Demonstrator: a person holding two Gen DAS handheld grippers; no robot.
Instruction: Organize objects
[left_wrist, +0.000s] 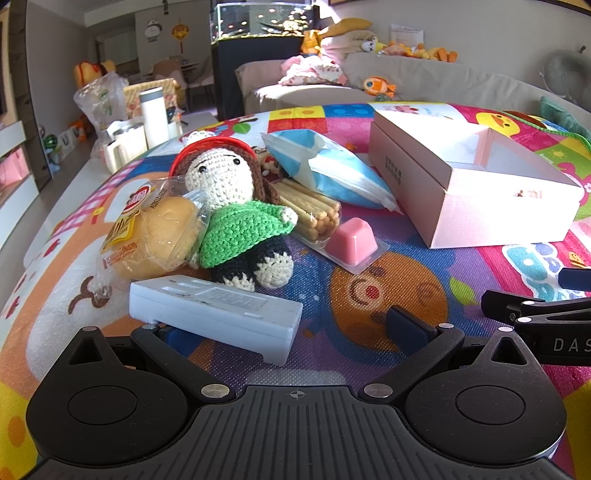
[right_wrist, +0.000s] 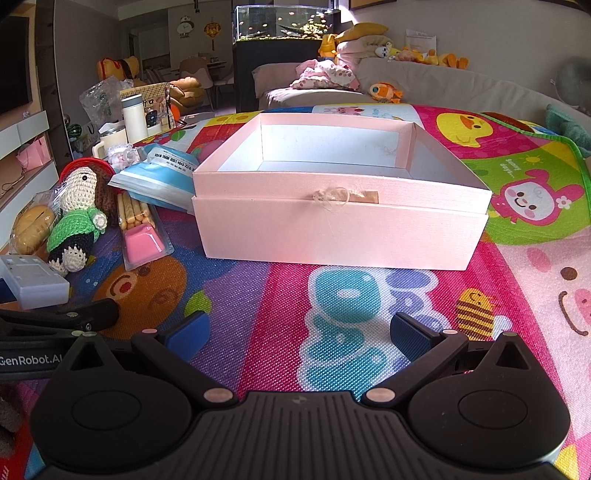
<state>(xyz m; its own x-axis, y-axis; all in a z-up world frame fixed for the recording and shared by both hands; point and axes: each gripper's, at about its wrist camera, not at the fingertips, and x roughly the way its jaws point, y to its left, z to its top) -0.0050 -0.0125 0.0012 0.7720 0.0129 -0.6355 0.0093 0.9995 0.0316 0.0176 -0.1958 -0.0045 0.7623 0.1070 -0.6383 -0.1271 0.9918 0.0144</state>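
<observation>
The left gripper stands wide and holds nothing; so does the right gripper, pointed at the pink box. Just ahead of the left jaws lies the white plastic case, left of the box; behind it leans the crochet doll, touching the wrapped bun and the biscuit-stick pack; a blue pouch lies nearest the box. My guess: closing carelessly on the case could nudge the doll over, or the slick case could slip, since the items crowd together.
</observation>
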